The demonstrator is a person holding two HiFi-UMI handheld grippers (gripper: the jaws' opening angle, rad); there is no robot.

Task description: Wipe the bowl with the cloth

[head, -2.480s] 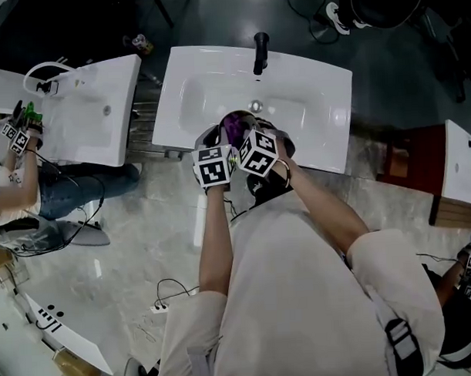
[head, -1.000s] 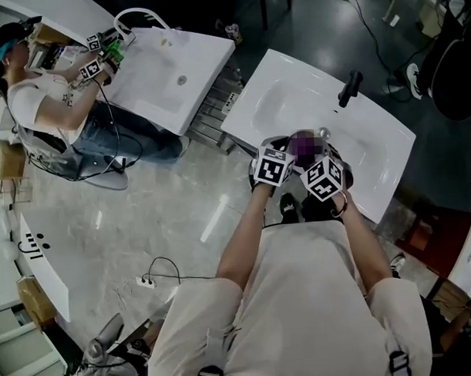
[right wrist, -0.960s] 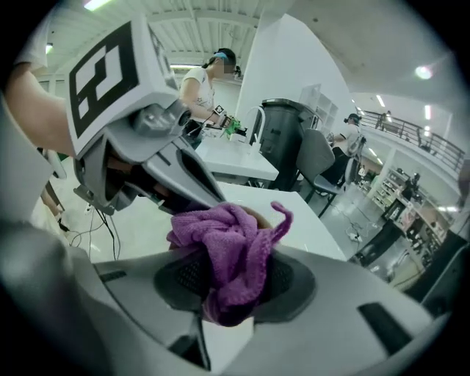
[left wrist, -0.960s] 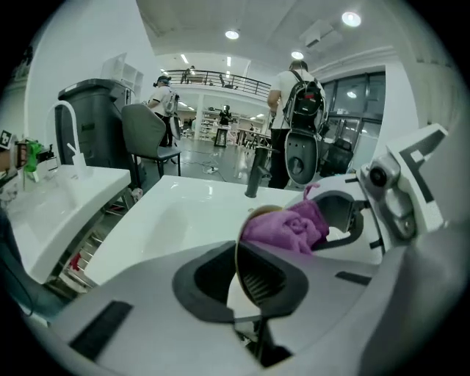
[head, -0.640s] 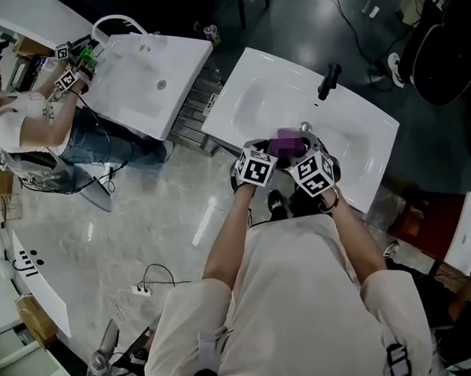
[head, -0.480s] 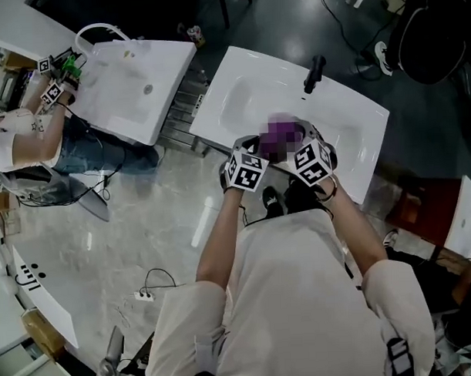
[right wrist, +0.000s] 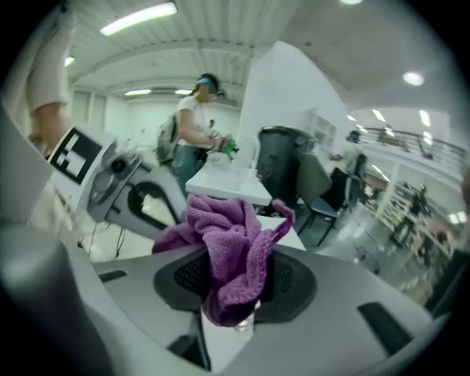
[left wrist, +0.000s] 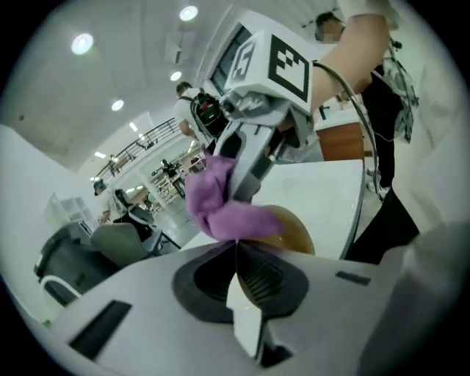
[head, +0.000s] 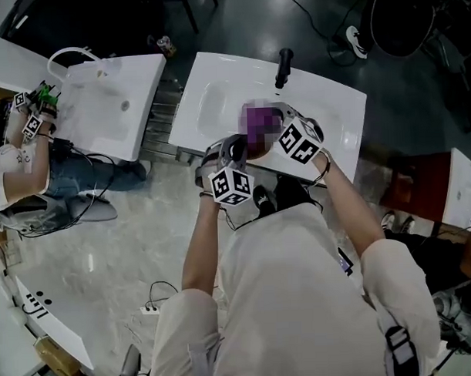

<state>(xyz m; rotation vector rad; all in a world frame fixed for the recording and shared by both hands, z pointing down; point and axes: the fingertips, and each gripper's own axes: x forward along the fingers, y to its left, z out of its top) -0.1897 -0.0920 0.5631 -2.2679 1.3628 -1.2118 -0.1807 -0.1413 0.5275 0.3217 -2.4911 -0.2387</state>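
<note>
I stand at a white sink (head: 208,80) with both grippers held over its front edge. My left gripper (left wrist: 236,246) is shut on the rim of a tan bowl (left wrist: 292,229), seen edge-on just past the jaws. My right gripper (right wrist: 235,275) is shut on a bunched purple cloth (right wrist: 231,242). In the left gripper view the purple cloth (left wrist: 220,209) presses against the bowl, with the right gripper (left wrist: 241,192) above it. From the head view the left gripper (head: 231,185) sits nearer my body than the right gripper (head: 299,142); the cloth (head: 260,122) is blurred and the bowl is hidden.
A black faucet (head: 283,67) stands at the sink's back edge. A second white sink (head: 109,103) is to the left, where another person (head: 22,164) works with grippers. Cables (head: 151,298) lie on the marble floor. A dark red piece of furniture (head: 409,186) stands at right.
The head view has swung round. The two marker cubes were side by side; now the left gripper sits lower, nearer my body, and the right one is farther over the sink with the cloth.
</note>
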